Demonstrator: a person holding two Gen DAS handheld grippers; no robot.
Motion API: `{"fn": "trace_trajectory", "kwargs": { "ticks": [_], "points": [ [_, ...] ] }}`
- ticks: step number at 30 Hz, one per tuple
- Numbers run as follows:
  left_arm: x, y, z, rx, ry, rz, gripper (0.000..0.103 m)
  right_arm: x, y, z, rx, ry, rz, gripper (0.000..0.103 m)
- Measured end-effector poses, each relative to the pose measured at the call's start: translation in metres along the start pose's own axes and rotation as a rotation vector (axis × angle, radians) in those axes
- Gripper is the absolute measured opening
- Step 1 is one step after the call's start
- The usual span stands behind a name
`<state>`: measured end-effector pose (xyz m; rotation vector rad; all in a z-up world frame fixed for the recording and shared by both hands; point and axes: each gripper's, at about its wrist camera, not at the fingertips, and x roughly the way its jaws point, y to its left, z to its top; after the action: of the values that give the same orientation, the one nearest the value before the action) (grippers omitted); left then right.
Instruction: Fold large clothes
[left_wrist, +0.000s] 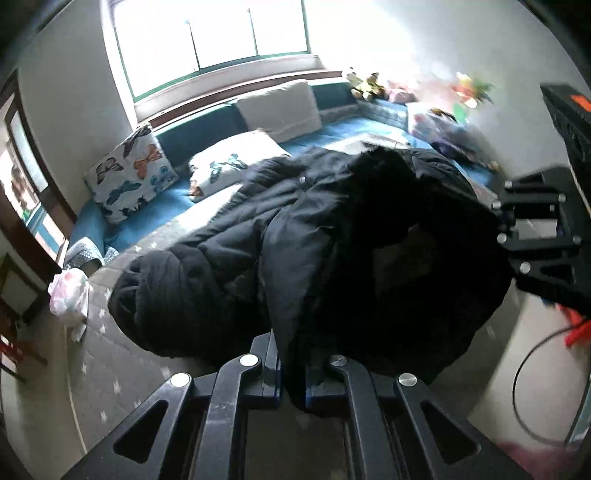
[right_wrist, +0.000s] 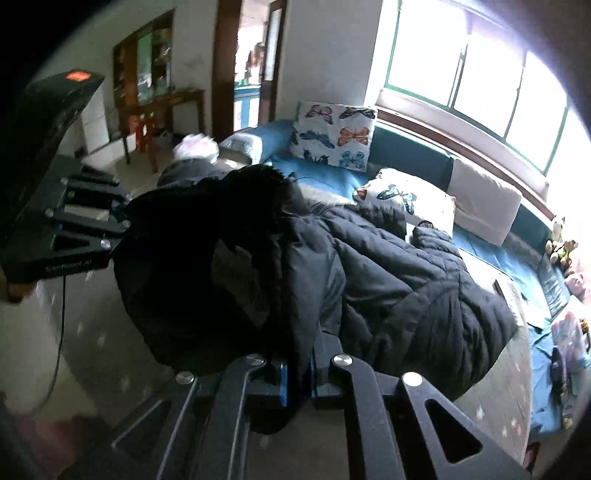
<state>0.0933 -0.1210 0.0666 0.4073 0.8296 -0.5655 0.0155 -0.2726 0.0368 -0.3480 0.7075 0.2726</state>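
Left wrist view: left gripper (left_wrist: 293, 373) pinched narrow on a fold of the black puffer jacket (left_wrist: 236, 258), dark fabric sandwiched between the blue-edged pads at the bottom of the frame. Right wrist view: right gripper (right_wrist: 297, 373) likewise clamped on a hem of the same jacket (right_wrist: 406, 280), cloth squeezed between both fingers. Each tool visible in the other's picture — right one at the far edge of the left view, left one at the far edge of the right view — flanking the raised, hooded end of the garment.

Outward from the tongs: near part of the jacket lifted and bunched, fur-trimmed hood (right_wrist: 266, 184) slumped over the middle; quilted body and a sleeve trailing onto the grey star-patterned cover (left_wrist: 107, 354) and toward the blue bedding (left_wrist: 332, 136). Beyond that, butterfly pillow (left_wrist: 129, 173) upright by the wall, a second one lying flat near the coat, plain cushion (left_wrist: 280, 110) under the window.

Likely trouble from here:
- Slick, thick padding slipping out of a shallow pinch — one side dropping, fold going crooked.
- Hood and sleeve bundled inside, leaving a lumpy stack.
- Trailing part dragging the flat pillow or rucking the cover.
- Uneven pull between the two tools twisting the garment.
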Motion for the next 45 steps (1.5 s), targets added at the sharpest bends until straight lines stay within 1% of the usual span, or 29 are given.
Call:
{"fn": "trace_trajectory", "kwargs": {
  "ticks": [2, 3, 6, 9, 12, 14, 15, 16, 17, 18, 19, 20, 21, 22, 23, 25, 27, 28, 30, 31, 32, 33, 34, 35, 37, 40, 41, 43, 45],
  "points": [
    [-0.008, -0.023, -0.030, 0.022, 0.013, -0.024, 0.007, -0.008, 0.016, -0.024, -0.027, 0.038, 0.007, 0.009],
    [-0.010, -0.034, -0.046, 0.027, 0.033, -0.036, 0.008, -0.007, 0.023, -0.038, -0.031, 0.076, 0.021, 0.009],
    [-0.008, -0.067, -0.087, 0.067, 0.087, -0.062, 0.012, 0.003, 0.037, -0.072, -0.044, 0.189, 0.053, 0.013],
    [-0.009, -0.095, -0.126, 0.117, 0.157, -0.082, 0.018, 0.010, 0.043, -0.100, -0.040, 0.288, 0.060, 0.013],
    [-0.022, -0.108, -0.147, 0.116, 0.215, -0.134, 0.022, -0.001, 0.033, -0.106, 0.010, 0.343, 0.122, 0.013],
    [-0.038, -0.103, -0.152, 0.101, 0.216, -0.136, 0.027, -0.012, 0.023, -0.095, 0.031, 0.346, 0.146, 0.013],
    [-0.045, -0.099, -0.151, 0.084, 0.209, -0.132, 0.037, -0.018, 0.016, -0.087, 0.040, 0.336, 0.152, 0.013],
    [-0.052, -0.095, -0.147, 0.068, 0.201, -0.129, 0.055, -0.023, 0.009, -0.078, 0.045, 0.322, 0.154, 0.013],
    [-0.061, -0.089, -0.145, 0.047, 0.183, -0.120, 0.066, -0.025, 0.005, -0.074, 0.046, 0.316, 0.153, 0.016],
    [-0.069, -0.080, -0.139, 0.032, 0.154, -0.102, 0.080, -0.027, -0.001, -0.068, 0.048, 0.302, 0.148, 0.022],
    [-0.074, -0.071, -0.131, 0.028, 0.130, -0.080, 0.083, -0.026, -0.006, -0.064, 0.053, 0.280, 0.139, 0.029],
    [-0.079, -0.060, -0.123, 0.025, 0.100, -0.035, 0.083, -0.026, -0.008, -0.058, 0.056, 0.252, 0.124, 0.048],
    [-0.080, -0.051, -0.115, 0.016, 0.086, -0.002, 0.083, -0.023, -0.011, -0.054, 0.058, 0.227, 0.110, 0.065],
    [-0.074, -0.034, -0.100, 0.000, 0.079, 0.026, 0.083, -0.017, -0.016, -0.048, 0.061, 0.203, 0.096, 0.068],
    [-0.070, -0.020, -0.090, -0.022, 0.082, 0.044, 0.083, -0.006, -0.023, -0.036, 0.065, 0.187, 0.087, 0.068],
    [-0.060, 0.009, -0.069, -0.067, 0.103, 0.046, 0.083, 0.010, -0.038, -0.023, 0.081, 0.162, 0.085, 0.068],
    [-0.044, 0.037, -0.048, -0.113, 0.116, 0.059, 0.083, 0.020, -0.042, -0.015, 0.098, 0.156, 0.086, 0.068],
    [-0.032, 0.053, -0.036, -0.126, 0.123, 0.061, 0.083, 0.034, -0.048, -0.005, 0.108, 0.149, 0.090, 0.068],
    [-0.010, 0.089, -0.010, -0.165, 0.124, 0.092, 0.083, 0.049, -0.052, 0.004, 0.109, 0.141, 0.082, 0.068],
    [0.003, 0.104, 0.002, -0.179, 0.137, 0.090, 0.083, 0.052, -0.053, 0.005, 0.119, 0.136, 0.082, 0.068],
    [0.017, 0.119, 0.013, -0.190, 0.152, 0.074, 0.083, 0.063, -0.057, 0.008, 0.135, 0.141, 0.096, 0.068],
    [0.030, 0.135, 0.023, -0.220, 0.156, 0.074, 0.083, 0.077, -0.062, 0.010, 0.148, 0.154, 0.098, 0.068],
    [0.038, 0.150, 0.030, -0.233, 0.166, 0.070, 0.083, 0.088, -0.066, 0.008, 0.161, 0.174, 0.097, 0.068],
    [0.052, 0.165, 0.037, -0.252, 0.192, 0.054, 0.083, 0.106, -0.069, 0.004, 0.174, 0.220, 0.106, 0.068],
    [0.076, 0.188, 0.044, -0.299, 0.221, 0.039, 0.083, 0.120, -0.072, -0.008, 0.187, 0.276, 0.125, 0.068],
    [0.114, 0.215, 0.051, -0.361, 0.281, -0.043, 0.083, 0.133, -0.072, -0.034, 0.194, 0.345, 0.151, 0.068],
    [0.127, 0.218, 0.051, -0.372, 0.304, -0.061, 0.083, 0.135, -0.072, -0.041, 0.197, 0.368, 0.157, 0.068],
    [0.150, 0.219, 0.052, -0.366, 0.345, -0.061, 0.083, 0.140, -0.070, -0.055, 0.200, 0.415, 0.166, 0.068],
    [0.171, 0.215, 0.049, -0.364, 0.377, -0.061, 0.083, 0.142, -0.064, -0.069, 0.157, 0.452, 0.160, 0.068]
  ]
}}
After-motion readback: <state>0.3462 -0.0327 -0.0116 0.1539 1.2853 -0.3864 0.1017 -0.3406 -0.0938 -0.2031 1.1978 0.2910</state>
